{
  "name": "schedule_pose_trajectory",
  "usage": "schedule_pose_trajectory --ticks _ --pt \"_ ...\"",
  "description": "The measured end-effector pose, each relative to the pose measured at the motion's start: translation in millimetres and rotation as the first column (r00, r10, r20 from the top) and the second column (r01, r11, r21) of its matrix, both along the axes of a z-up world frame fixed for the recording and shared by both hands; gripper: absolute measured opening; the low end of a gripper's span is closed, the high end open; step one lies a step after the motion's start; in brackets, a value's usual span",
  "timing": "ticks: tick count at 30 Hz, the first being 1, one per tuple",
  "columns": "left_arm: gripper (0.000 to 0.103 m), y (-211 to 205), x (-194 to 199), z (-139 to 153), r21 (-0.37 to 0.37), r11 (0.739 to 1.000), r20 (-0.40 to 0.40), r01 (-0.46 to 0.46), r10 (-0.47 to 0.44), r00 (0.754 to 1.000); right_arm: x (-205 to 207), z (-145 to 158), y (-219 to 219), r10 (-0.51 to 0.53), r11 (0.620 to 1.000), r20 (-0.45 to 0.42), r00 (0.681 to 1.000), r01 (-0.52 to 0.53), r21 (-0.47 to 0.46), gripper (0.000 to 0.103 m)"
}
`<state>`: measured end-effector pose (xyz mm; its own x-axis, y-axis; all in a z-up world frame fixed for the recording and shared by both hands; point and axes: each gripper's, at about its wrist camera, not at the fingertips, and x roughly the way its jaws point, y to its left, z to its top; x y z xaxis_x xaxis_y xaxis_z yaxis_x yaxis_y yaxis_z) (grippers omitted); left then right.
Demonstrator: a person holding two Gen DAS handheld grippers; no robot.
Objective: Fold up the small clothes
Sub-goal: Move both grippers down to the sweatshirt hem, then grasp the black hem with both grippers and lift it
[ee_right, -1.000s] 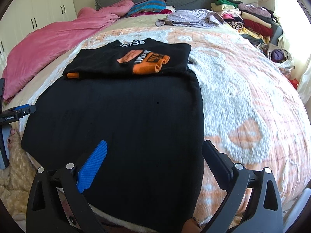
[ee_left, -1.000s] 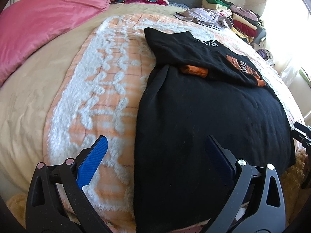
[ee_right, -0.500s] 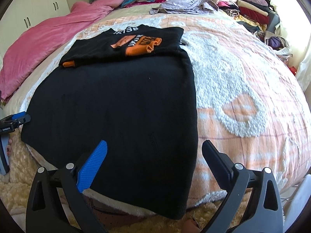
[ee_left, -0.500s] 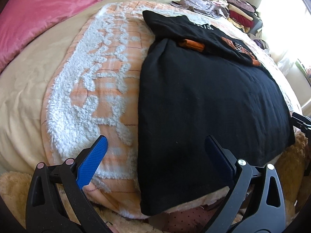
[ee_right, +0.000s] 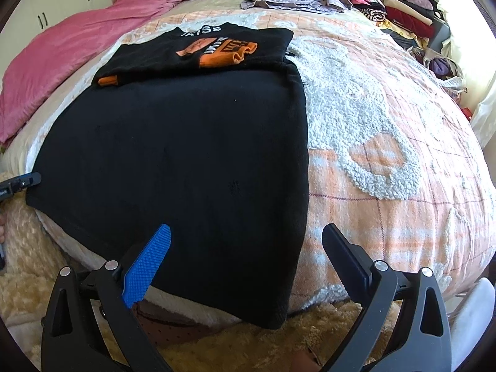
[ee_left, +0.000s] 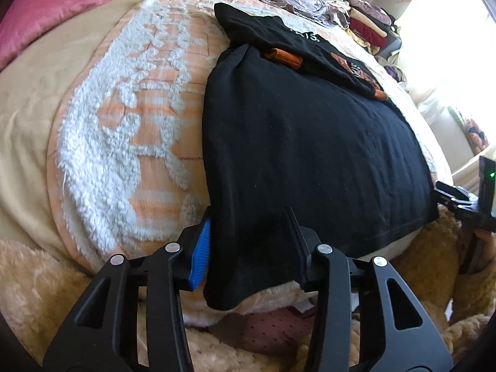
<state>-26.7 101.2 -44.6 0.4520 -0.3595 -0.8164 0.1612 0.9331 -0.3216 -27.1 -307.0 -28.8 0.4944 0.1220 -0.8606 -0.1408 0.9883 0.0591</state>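
Observation:
A black garment (ee_left: pixel 310 155) (ee_right: pixel 186 155) lies flat on the bed, its top part with orange cuffs (ee_right: pixel 217 52) folded down onto it. My left gripper (ee_left: pixel 248 217) sits at the garment's near left corner. Its jaws are closing, with the hem's fabric between them; the blue pad (ee_left: pixel 201 248) is at the cloth's side edge. My right gripper (ee_right: pixel 246 229) hangs open over the near right corner, with cloth below the gap and nothing pinched. Each gripper shows at the other view's edge: the right gripper (ee_left: pixel 458 198), the left gripper (ee_right: pixel 21 183).
The orange and white fluffy bedspread (ee_right: pixel 387 155) covers the bed. A pink duvet (ee_right: pixel 77 49) lies at the far left. Piles of clothes (ee_right: pixel 400 9) line the far right. A beige shaggy rug (ee_left: pixel 37 279) lies below the bed's near edge.
The left gripper's jaws have narrowed from wide open around the garment's near left corner. Both grippers have moved down toward the bed's near edge. The right gripper's jaws stay wide.

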Motion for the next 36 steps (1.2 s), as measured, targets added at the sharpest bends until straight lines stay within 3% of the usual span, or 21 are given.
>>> schedule_pose_trajectory --ticks 11,13,14,15,19,21,25,30,36 --pt "0.037 -3 2 -7 0.023 1.000 -0.013 0.001 0.000 1.000 2 -14 -8 0.027 0.999 -0.124 0.992 -0.022 0.049 0.093" --pt "0.039 -3 5 -8 0.015 1.000 -0.012 0.000 0.001 1.000 3 -18 -4 0.055 0.998 -0.138 0.989 -0.051 0.038 0.067" --pt "0.039 -3 6 -10 0.021 1.000 -0.012 -0.001 0.002 1.000 3 -19 0 0.073 0.997 -0.135 0.988 -0.071 0.024 0.065" --pt "0.039 -5 8 -10 0.027 1.000 -0.013 -0.002 0.002 1.000 1 -19 2 0.086 0.996 -0.129 0.988 -0.085 0.018 0.057" --pt "0.038 -8 9 -10 0.046 0.999 -0.006 0.005 -0.005 1.000 -7 -10 7 0.128 0.992 -0.049 0.990 -0.128 0.008 0.017" --pt "0.027 -8 10 -9 0.067 0.998 0.006 0.002 -0.002 1.000 -12 -4 8 0.137 0.991 -0.005 0.991 -0.137 0.015 0.011" --pt "0.006 -8 10 -4 0.077 0.997 0.031 -0.001 -0.001 1.000 -19 13 1 0.145 0.984 0.093 0.985 -0.153 0.089 0.009" --pt "0.003 5 13 14 -0.021 1.000 0.046 0.000 0.001 0.999 -16 41 -11 0.125 0.973 0.224 0.967 -0.163 0.164 0.008" --pt "0.003 11 24 59 -0.083 0.997 0.144 0.005 0.007 0.990 -1 75 -23 0.070 0.962 0.357 0.931 -0.157 0.222 0.008"
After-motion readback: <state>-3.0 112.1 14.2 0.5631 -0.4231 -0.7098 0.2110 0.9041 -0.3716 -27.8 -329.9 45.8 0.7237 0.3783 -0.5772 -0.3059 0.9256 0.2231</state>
